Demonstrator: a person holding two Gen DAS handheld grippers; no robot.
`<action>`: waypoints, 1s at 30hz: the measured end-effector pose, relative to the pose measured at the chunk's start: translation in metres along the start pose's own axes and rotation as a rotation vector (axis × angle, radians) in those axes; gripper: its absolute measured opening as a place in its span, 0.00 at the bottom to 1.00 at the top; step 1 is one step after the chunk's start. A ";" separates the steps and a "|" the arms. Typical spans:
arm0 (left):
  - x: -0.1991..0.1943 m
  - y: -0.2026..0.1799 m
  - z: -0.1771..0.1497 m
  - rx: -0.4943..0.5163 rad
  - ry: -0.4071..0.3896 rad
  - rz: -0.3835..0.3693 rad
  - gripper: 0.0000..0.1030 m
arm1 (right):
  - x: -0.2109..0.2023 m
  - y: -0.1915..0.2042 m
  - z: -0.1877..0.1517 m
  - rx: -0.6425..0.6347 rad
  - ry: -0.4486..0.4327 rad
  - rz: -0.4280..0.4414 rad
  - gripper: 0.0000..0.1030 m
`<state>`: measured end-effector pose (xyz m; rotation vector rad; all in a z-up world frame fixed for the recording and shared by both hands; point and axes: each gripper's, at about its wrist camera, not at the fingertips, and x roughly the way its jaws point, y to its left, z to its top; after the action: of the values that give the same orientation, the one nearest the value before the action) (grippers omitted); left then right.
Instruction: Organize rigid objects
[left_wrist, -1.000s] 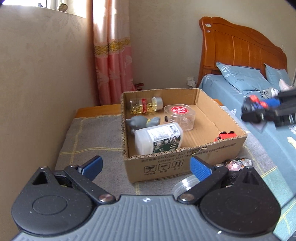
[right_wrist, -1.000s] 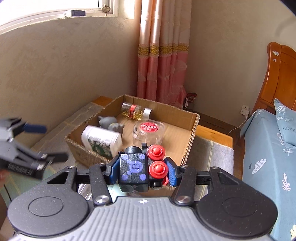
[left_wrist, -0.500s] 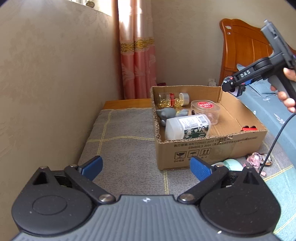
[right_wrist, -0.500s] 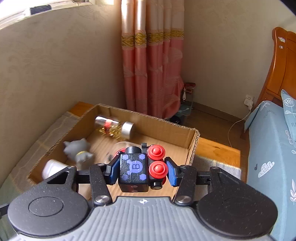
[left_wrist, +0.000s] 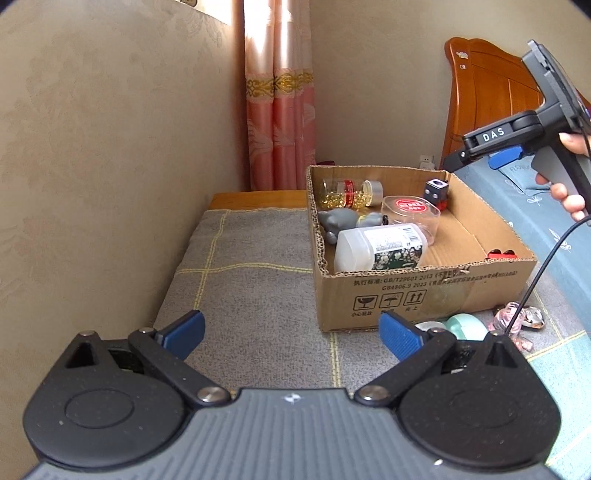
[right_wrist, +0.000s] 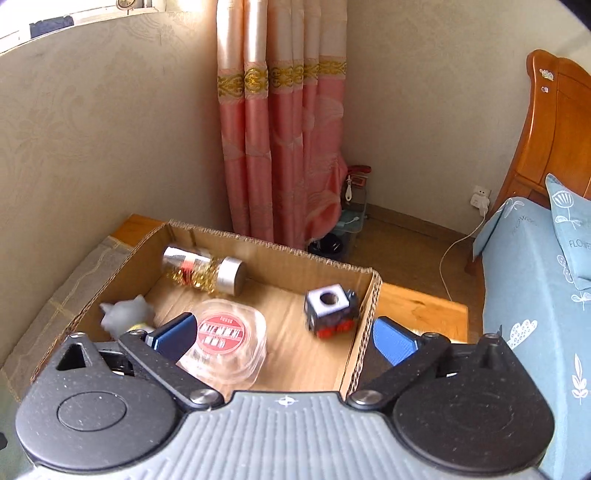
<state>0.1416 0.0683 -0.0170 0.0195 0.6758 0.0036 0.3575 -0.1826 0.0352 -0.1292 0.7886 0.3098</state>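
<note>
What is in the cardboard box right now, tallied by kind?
Bottles: 2, the clear capsule bottle with silver cap and the white plastic bottle with floral label
Clear round containers with red label: 1
Toys: 3, the grey animal figure, the black and purple block toy with red wheels and the small red toy
Total: 6

Open floor amid box (right_wrist: 258, 254) clutter

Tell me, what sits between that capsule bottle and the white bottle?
A grey animal figure lies between the capsule bottle and white bottle, in the left wrist view.
</note>
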 end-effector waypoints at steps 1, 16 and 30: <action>-0.001 -0.001 0.000 0.004 -0.001 -0.002 0.97 | -0.004 0.001 -0.003 -0.004 -0.001 -0.003 1.00; -0.012 -0.014 -0.007 0.032 0.009 -0.021 0.97 | -0.061 0.018 -0.069 -0.003 -0.013 0.021 1.00; 0.000 -0.041 -0.019 0.100 0.078 -0.085 0.98 | -0.085 0.043 -0.188 0.087 -0.024 -0.060 1.00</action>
<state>0.1294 0.0273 -0.0328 0.0875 0.7542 -0.1121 0.1600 -0.2039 -0.0354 -0.0671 0.7719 0.2200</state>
